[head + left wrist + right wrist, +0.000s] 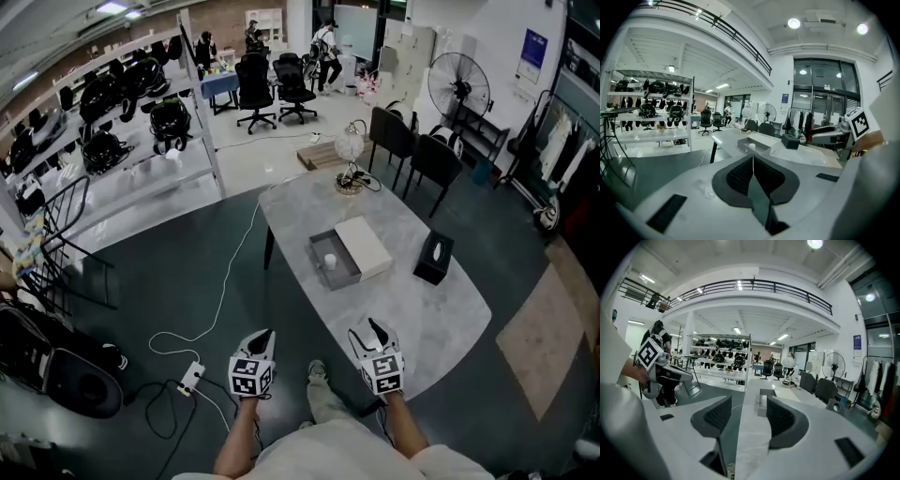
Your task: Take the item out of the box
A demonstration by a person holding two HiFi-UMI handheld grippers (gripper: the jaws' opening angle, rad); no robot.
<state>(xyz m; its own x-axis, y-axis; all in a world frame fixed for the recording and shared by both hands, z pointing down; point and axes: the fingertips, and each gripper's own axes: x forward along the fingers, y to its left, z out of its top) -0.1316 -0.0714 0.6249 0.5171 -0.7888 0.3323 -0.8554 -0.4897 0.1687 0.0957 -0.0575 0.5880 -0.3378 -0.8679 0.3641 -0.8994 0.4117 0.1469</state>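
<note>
An open grey box (330, 264) sits in the middle of the grey marble table (441, 319). Inside it lies a small white item (330, 261). The white lid (363, 246) rests against the box's right side. My left gripper (263, 337) hangs off the table's near left edge, shut and empty. My right gripper (367, 328) is open over the table's near edge, well short of the box. From the left gripper view, the box (751, 143) and item (752, 146) lie far ahead beyond the jaws (753, 157). The right gripper (747, 405) faces the box (762, 405).
A black tissue box (434, 258) stands right of the box. A globe lamp (350, 146) with its cord is at the table's far end, with dark chairs (412, 145) behind. A power strip (191, 378) and cables lie on the floor to the left. Shelving (141, 112) is at far left.
</note>
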